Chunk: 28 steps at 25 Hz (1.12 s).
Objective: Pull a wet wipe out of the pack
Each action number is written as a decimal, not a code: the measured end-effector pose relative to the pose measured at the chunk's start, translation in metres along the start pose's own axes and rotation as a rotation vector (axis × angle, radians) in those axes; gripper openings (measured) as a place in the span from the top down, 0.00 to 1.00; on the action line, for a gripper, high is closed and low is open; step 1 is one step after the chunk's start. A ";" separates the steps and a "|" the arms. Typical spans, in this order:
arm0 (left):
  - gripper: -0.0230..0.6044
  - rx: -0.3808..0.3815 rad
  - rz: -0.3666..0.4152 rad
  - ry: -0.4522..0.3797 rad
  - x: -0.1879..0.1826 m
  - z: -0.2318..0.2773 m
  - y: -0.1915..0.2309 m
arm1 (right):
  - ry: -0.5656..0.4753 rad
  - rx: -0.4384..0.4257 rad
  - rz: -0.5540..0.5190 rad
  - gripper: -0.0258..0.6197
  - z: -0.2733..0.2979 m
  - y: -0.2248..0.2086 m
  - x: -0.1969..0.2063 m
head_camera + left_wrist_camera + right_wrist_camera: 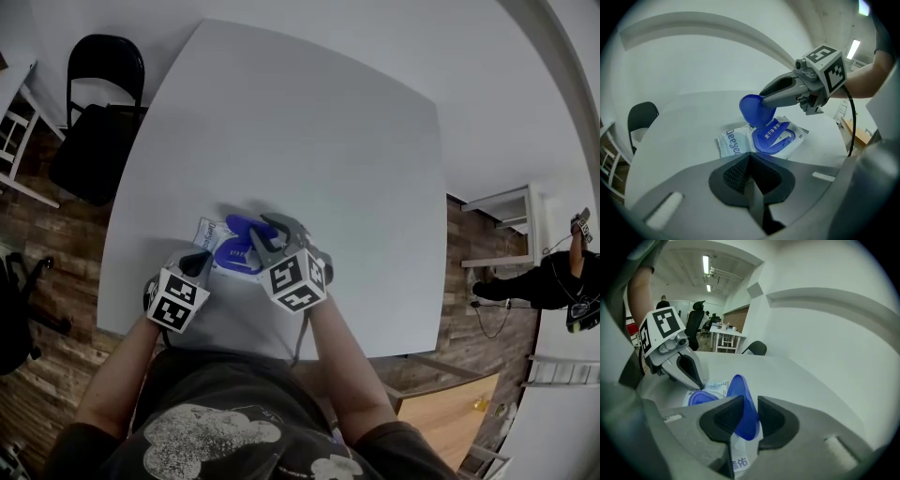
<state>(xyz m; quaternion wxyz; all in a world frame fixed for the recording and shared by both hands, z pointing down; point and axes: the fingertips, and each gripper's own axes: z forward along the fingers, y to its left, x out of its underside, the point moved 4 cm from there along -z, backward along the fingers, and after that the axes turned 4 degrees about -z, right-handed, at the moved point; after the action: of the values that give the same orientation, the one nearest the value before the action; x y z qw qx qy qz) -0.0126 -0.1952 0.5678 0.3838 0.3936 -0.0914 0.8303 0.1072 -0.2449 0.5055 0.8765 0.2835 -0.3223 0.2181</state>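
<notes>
A white wet wipe pack (208, 236) (732, 143) lies near the front edge of the white table (309, 141). Its blue flip lid (754, 110) (743, 404) stands raised above the blue opening frame (771, 136). My right gripper (255, 242) (746, 409) is shut on that lid, one pad on each face. From the left gripper view its fingertips (764, 99) pinch the lid's upper edge. My left gripper (201, 263) (750, 158) is shut, with nothing between its jaws. Its tip (699, 385) rests down on the pack's near end. No wipe shows in the opening.
A black chair (98, 112) stands at the table's far left corner. Brick-pattern floor surrounds the table, with a white shelf (511, 220) and a person (553, 281) to the right. The person's arms and dark shirt fill the bottom of the head view.
</notes>
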 end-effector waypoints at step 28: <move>0.62 0.062 0.345 -0.109 -0.038 -0.005 -0.071 | -0.039 0.010 0.136 0.79 0.001 -0.012 0.002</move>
<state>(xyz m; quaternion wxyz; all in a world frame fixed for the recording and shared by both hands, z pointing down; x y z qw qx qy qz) 0.0501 -0.1657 0.5260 0.2181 0.4280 -0.1525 0.8637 0.1146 -0.2537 0.5033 0.8516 0.2696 -0.3569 0.2733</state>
